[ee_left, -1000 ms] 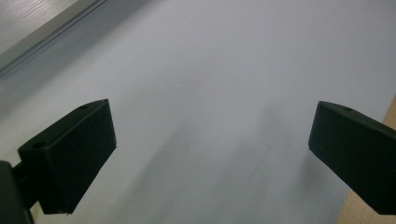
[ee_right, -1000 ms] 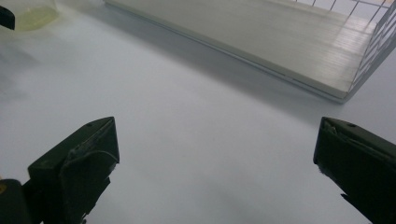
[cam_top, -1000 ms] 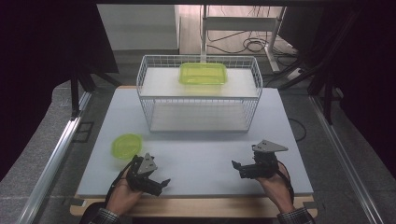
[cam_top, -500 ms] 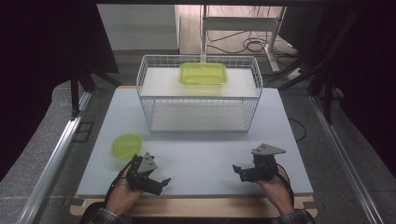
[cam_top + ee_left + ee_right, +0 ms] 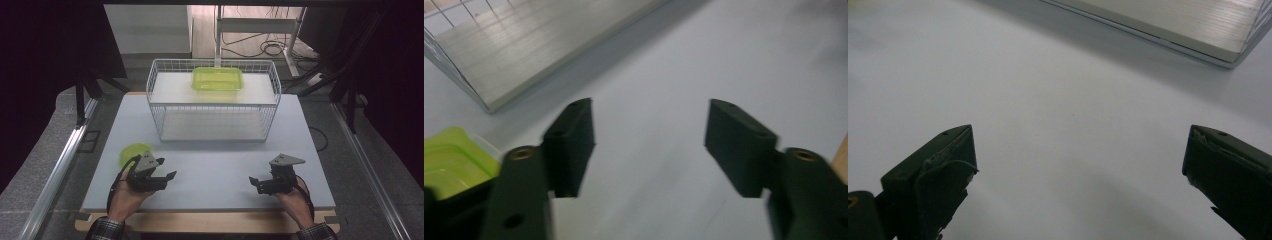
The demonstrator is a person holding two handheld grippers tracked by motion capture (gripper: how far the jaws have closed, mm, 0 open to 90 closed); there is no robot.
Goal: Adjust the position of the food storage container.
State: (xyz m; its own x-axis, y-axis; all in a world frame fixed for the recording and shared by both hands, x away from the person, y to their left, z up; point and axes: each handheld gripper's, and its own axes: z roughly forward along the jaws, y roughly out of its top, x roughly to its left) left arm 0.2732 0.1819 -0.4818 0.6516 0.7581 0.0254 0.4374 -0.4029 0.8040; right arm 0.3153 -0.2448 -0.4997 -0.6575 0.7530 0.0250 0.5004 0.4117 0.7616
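Note:
My left gripper [image 5: 169, 178] hovers over the front left of the white table [image 5: 210, 165], held in a hand. Its jaws have just been closing and stand partly apart with only bare table between them [image 5: 649, 127]. A round lime-green lid [image 5: 131, 152] lies just left of and beyond it, and shows at the lower left edge of the left gripper view [image 5: 449, 162]. My right gripper [image 5: 254, 183] sits at the front right, its jaws wide open over bare table [image 5: 1078, 150]. A lime-green rectangular container [image 5: 217, 79] rests on the upper shelf of a white wire rack [image 5: 212, 107].
The wire rack stands across the back middle of the table, and its lower shelf [image 5: 524, 45] [image 5: 1168, 20] is bare. A metal rail [image 5: 55, 175] runs along the left side. Cables and frame legs lie on the floor behind.
My left gripper has risen and moved slightly away from the front edge, and its jaws stand narrower than before. The right gripper has stayed put.

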